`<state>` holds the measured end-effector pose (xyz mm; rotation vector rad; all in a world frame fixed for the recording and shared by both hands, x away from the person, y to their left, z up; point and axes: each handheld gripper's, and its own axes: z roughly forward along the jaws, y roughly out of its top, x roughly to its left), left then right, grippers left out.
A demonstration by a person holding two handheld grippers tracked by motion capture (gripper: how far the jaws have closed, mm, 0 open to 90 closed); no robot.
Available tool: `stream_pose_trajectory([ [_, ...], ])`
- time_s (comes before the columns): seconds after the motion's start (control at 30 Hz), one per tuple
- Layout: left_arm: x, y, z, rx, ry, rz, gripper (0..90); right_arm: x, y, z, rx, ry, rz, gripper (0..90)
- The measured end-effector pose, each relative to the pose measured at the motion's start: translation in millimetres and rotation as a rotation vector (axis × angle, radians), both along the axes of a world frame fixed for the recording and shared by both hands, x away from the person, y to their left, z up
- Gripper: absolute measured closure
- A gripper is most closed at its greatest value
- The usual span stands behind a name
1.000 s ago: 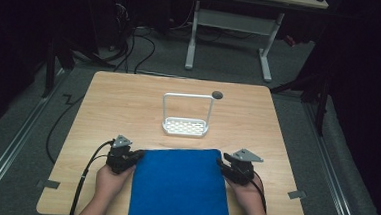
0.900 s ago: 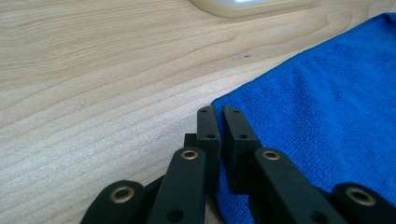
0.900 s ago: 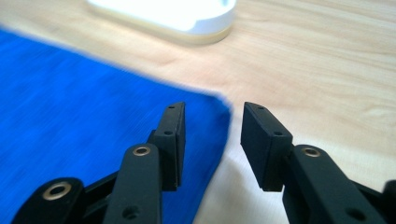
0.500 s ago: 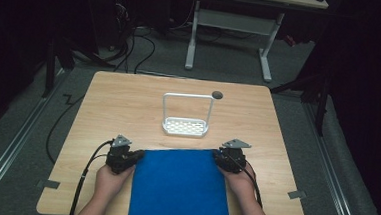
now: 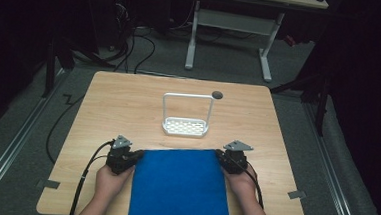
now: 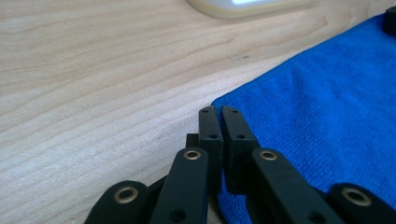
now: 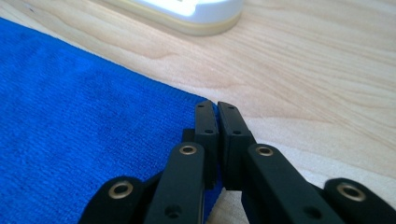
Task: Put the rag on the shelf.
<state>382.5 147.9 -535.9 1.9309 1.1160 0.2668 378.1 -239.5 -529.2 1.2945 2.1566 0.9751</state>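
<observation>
A blue cloth lies flat at the table's near edge, between the person's two hands. My left gripper is at its far left corner, and its jaws, which have just closed a little further, are shut on that corner. My right gripper is at the far right corner. Its jaws have just been closing and are now shut with a sliver of blue cloth between them. The cloth spreads away from both grippers along the wood.
A white wire rack with a tall hoop handle stands mid-table just beyond the cloth; its base shows at the top of both gripper views. The wooden table has a dark round hole near its far edge.
My right gripper has shifted slightly forward and inward onto the cloth's far right corner. The left gripper and the cloth have stayed put.
</observation>
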Motion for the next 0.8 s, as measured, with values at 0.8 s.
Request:
stream_pose_trajectory([
  [0.8, -41.5, 6.3, 45.9, -0.125, -0.246, 0.026, 87.8, -59.5, -6.8, 45.9, 0.149, -0.232, 0.002, 88.4],
])
